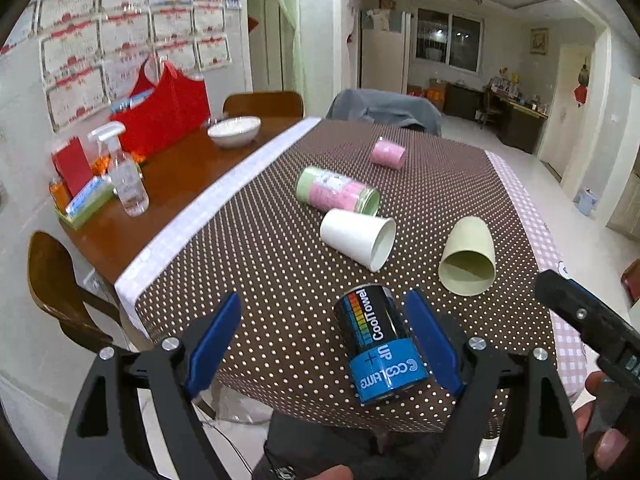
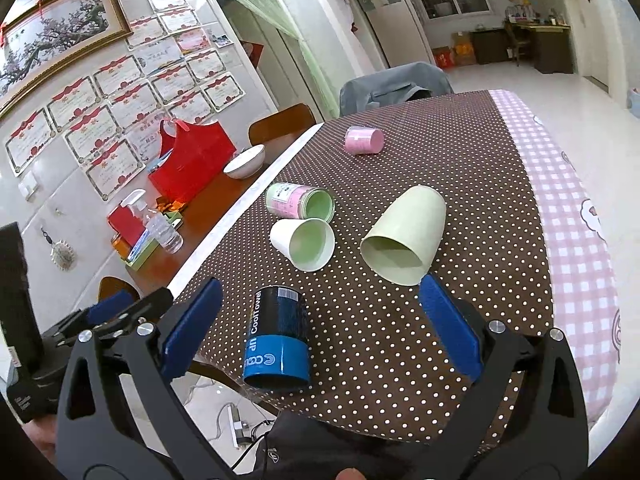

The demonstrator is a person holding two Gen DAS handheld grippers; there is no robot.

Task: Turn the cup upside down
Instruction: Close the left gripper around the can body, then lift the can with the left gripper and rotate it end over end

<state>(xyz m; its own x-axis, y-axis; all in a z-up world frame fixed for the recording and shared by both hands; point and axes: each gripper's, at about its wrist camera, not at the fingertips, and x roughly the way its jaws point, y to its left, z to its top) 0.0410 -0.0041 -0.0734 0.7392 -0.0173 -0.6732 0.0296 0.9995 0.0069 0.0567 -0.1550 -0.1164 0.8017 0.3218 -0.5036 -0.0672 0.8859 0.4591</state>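
Black-and-blue cylindrical cup printed "CoolTowel" (image 1: pixel 380 344) lies on its side near the near edge of the brown polka-dot tablecloth (image 1: pixel 260 248), open mouth toward the cameras. Left gripper (image 1: pixel 324 344): blue fingers spread wide, empty; the cup sits between them, just beside the right finger, contact not clear. Right gripper (image 2: pixel 320 332): also spread wide, empty, cup just inside its left finger, no visible touch. Each gripper shows at the edge of the other's view, cut off. Part of a hand (image 1: pixel 600 436) at the left view's lower right, mostly out of frame.

Further out, all on their sides: white paper cup (image 1: pixel 358 238), pale green tapered plastic cup (image 1: pixel 468 258) to its right, pink-and-green labelled cylinder (image 1: pixel 338 190) behind touching the white cup, small pink cup (image 1: pixel 388 152) far. Label text on the cylinder unreadable.

Left, on bare wooden table (image 1: pixel 180 176): clear spray bottle (image 1: pixel 124 172), white bowl (image 1: pixel 234 130), red bag (image 1: pixel 168 116). Dark fabric at the bottom of both views, unidentifiable.
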